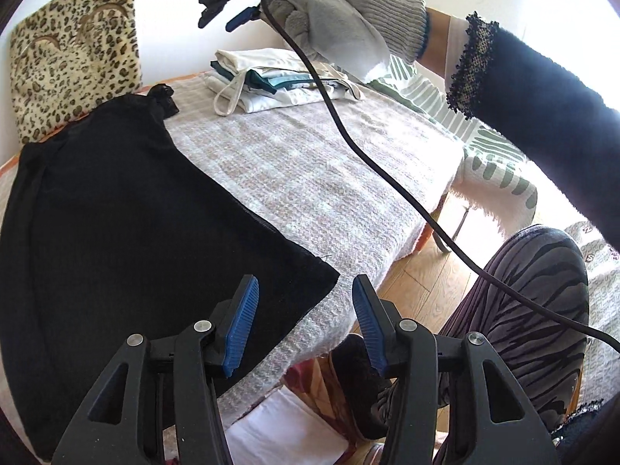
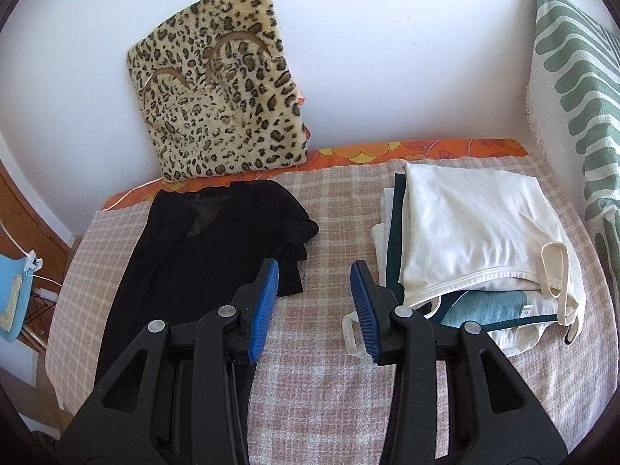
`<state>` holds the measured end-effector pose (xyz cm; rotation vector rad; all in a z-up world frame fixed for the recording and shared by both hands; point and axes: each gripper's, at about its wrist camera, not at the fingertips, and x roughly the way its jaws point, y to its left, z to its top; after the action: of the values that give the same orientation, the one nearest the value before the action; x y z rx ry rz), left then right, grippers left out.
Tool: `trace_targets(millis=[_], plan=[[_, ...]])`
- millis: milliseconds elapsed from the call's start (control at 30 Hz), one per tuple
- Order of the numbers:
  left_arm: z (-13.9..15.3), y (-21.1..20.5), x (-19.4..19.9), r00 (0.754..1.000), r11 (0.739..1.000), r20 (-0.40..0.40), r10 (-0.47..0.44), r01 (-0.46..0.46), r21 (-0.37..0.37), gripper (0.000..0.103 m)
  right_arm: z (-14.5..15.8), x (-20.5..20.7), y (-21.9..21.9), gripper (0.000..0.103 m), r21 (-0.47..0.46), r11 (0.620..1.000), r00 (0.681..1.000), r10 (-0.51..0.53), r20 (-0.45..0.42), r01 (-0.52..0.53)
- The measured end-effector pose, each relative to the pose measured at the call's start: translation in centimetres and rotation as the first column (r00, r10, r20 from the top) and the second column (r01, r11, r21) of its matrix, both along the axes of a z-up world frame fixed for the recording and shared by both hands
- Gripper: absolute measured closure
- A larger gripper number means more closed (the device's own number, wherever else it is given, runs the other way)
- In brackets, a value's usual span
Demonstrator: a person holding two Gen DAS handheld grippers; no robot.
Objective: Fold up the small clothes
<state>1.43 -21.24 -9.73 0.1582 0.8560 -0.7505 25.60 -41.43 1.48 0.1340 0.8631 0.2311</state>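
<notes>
Checked blanket: black garment flat, partly folded, sheer neckline.

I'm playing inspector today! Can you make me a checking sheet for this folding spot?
Surface: checked blanket over an orange sheet.
Job's things: black top lying spread out on the left; folded pile on the right, cream top uppermost.
Clutter: leopard cushion leaning on the wall.
Grippers: left gripper open, nothing between its pads; right gripper open and empty, held by a gloved hand.
Cables: black cable hanging from the right gripper across the blanket.
Surroundings: green-striped cloth on the right, wooden floor.
</notes>
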Motion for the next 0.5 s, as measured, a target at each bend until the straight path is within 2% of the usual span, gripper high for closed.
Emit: trace_targets(millis=[133,267,433,500], plan=[[-1.2,-1.9,0.3,0.999,0.998,0.012,-0.033,0.033,0.062,0.054,-0.7,1.6,-0.2,0.058,0.023,1.0,1.0,0.006,-0.014,-0.006],[-2.5,-2.3,1.4,1.0,0.997,-0.021,-0.001,0.003,0.083,0.054,-1.9,3.6,0.2,0.057,0.031,0.999,1.0,0.01,-0.029,-0.01],[-2.8,-2.1,1.8,1.0,0.998,-0.008,0.012,-0.011,0.067,0.054,-3.9,6.7,1.3,0.054,0.052,0.998,0.997,0.021,-0.08,-0.017],[-2.9,-2.0,1.8,1.0,0.998,0.002,0.022,-0.022,0.054,0.058,-4.8,8.1,2.0,0.052,0.061,0.998,0.995,0.023,-0.1,-0.017]])
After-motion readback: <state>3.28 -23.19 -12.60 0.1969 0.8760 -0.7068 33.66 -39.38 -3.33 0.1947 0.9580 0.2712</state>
